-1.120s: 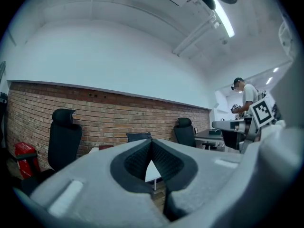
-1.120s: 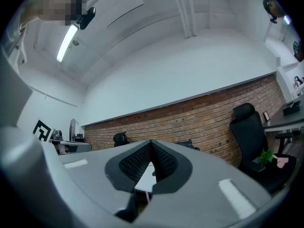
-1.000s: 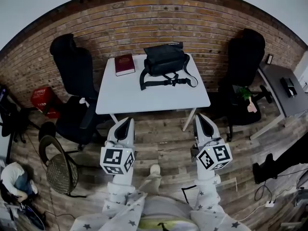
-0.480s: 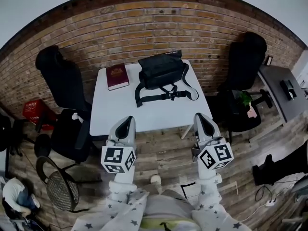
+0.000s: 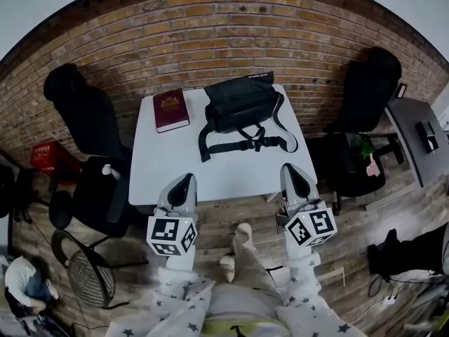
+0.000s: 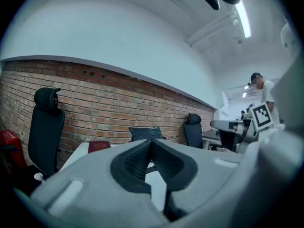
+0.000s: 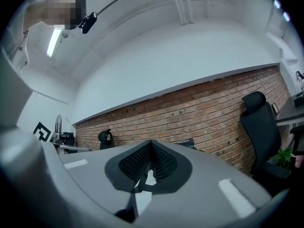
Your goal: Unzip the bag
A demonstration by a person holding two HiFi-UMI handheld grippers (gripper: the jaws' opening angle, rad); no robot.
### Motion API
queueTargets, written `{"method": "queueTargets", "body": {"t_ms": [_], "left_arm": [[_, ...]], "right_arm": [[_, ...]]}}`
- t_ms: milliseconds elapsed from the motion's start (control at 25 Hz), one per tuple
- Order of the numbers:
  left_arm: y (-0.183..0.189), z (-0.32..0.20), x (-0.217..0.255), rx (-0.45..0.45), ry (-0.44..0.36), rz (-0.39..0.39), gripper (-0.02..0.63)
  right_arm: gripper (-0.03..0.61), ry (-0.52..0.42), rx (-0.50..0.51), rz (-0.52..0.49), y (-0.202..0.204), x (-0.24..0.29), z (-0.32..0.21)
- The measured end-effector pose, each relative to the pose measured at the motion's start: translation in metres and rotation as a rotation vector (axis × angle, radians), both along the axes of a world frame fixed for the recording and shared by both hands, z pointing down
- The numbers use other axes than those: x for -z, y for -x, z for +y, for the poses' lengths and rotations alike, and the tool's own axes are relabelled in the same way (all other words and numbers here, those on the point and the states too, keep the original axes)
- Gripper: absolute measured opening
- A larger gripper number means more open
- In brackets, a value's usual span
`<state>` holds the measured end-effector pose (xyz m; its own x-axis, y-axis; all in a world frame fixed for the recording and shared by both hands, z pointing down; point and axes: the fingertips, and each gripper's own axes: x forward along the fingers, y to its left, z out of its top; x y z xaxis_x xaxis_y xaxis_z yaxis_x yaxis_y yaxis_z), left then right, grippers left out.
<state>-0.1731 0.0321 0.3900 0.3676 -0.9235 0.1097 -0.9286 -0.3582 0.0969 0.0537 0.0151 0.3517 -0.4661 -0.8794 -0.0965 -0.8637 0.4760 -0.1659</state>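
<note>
brick wall [image 5: 231,41]: i see it running across the far side of the room, behind everything else.
floor [image 5: 351,258]: wood planks, under the table and under me.
table [image 5: 210,177]: white, square to my view, its far edge close to the wall.
chairs: one black office chair [image 5: 84,125] on the table's left, another [image 5: 368,90] on its right.
grey desk [image 5: 414,128]: off to the far right, well apart from the table.
bag [image 5: 242,104]: black, sitting on the far half of the table, a little right of centre; its zip looks closed as far as i can tell from here. in the left gripper view it [image 6: 145,133] shows just above my jaw tips.
strap [image 5: 242,144]: black, lying loose on the tabletop in front of the bag, on my side of it.
left gripper [image 5: 184,182]: i hold it over the table's near edge, left of centre, well short of the bag; in its own view [image 6: 151,144] the jaws are pressed together with nothing between them.
right gripper [image 5: 291,170]: over the near edge on the right, also short of the bag; in its own view [image 7: 151,146] the jaws meet at the tips and carry nothing.
book [image 5: 170,109]: dark red, flat on the table, just left of the bag and not touching it.
sleeves [image 5: 175,304]: star-patterned, behind both grippers.
</note>
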Motion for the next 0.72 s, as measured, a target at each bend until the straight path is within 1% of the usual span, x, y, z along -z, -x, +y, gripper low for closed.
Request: {"method": "queueTargets", "body": {"t_ms": [160,240,400,560,720], "left_arm": [[0.006,-0.032,-0.008,0.022,0.015,0.001,-0.002],[0.009,-0.053,-0.012,0.031,0.027,0.009,-0.002],[0.010,-0.097,-0.023,0.044,0.061,0.021,0.002],[0.003,-0.142,-0.032,0.051,0.095,0.041,0.033],[-0.002,-0.177,-0.040,0.063,0.122,0.046,0.046]], "right_arm": [[0.004,0.019,0.037,-0.005,0.012,-0.016,-0.044],[0.042,0.043,0.061,0.001,0.018,-0.027,-0.070],[0.059,0.091,0.113,0.017,0.030,-0.045,-0.120],[0.083,0.151,0.169,0.032,0.039,-0.064,-0.164],[0.098,0.224,0.226,0.031,0.049,-0.089,-0.196]]}}
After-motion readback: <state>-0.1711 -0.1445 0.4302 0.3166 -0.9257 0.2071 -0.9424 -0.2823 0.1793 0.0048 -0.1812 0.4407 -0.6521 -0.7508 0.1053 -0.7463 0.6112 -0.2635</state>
